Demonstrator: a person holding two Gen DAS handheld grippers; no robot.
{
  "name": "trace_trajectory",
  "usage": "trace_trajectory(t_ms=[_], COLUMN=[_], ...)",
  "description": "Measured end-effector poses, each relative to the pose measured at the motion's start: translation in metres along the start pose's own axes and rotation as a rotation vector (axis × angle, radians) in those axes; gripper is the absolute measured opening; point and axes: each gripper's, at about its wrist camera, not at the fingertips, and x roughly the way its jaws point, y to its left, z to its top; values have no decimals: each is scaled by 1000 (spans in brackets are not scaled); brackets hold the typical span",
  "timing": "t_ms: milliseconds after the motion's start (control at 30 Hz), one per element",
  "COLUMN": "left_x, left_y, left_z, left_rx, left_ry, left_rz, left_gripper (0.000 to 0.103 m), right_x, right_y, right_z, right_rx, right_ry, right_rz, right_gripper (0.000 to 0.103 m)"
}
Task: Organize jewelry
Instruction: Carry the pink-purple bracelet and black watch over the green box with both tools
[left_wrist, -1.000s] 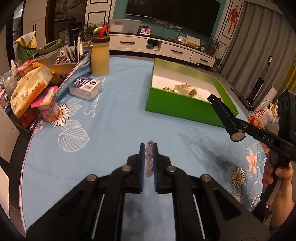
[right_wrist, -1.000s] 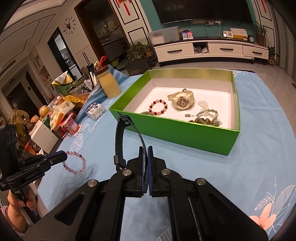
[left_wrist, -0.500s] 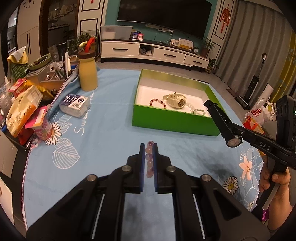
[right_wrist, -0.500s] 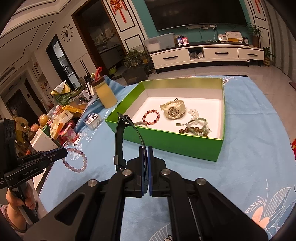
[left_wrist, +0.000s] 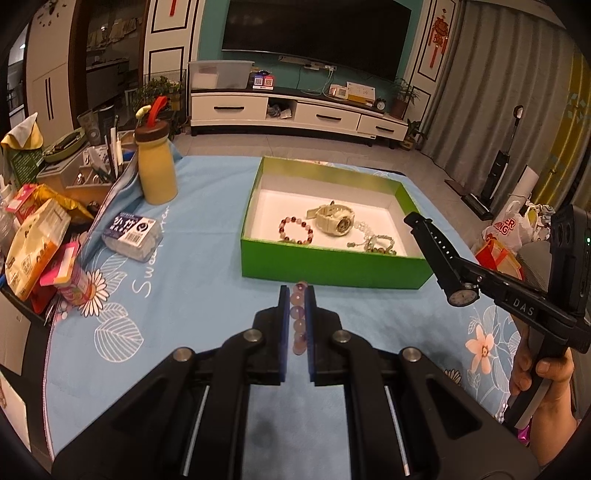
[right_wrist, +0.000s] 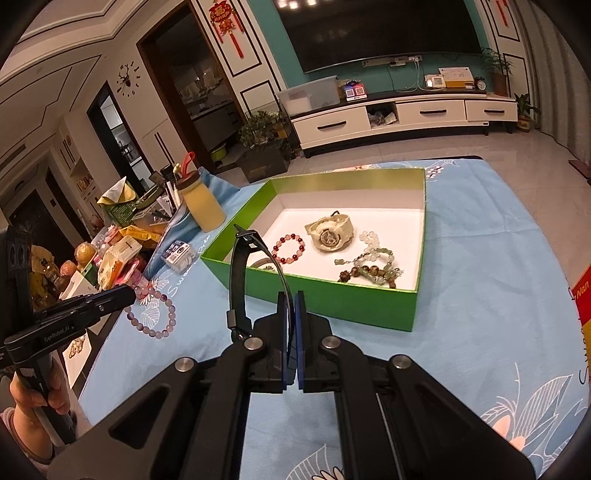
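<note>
Bead bracelet (left_wrist: 298, 317) clamped in left hand-held gripper (left_wrist: 297, 291)

The left gripper (left_wrist: 297, 291) is pointing forward and downward, its jaws closing tight on a pale purple bead bracelet (right_wrist: 153, 314), which is hanging from its tip. A hand (right_wrist: 35, 400) is gripping its handle from below. The right gripper (right_wrist: 291, 301) is angling downward too, jaws pinching the black watch (left_wrist: 443, 264) by its strap. The right hand (left_wrist: 541, 380) is wrapping around that handle.
</note>
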Motion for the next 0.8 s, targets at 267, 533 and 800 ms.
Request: trace_trajectory(t_ms=[267,533,800], left_x=[3,8,15], left_y=[-7,-20,-29], left_z=[20,40,56], left_rx=[-11,4,23], left_ry=[-26,-45,-57], left_rz=[-15,-32,-31], left_gripper=[7,7,7], right_x=[-8,-11,-11], right_y=[-6,-12,-15], right_z=[8,15,22], right_rx=[7,13,15], right_ry=[-26,-44,-60], right_rz=[-13,-24,-32], right_gripper=[3,3,3])
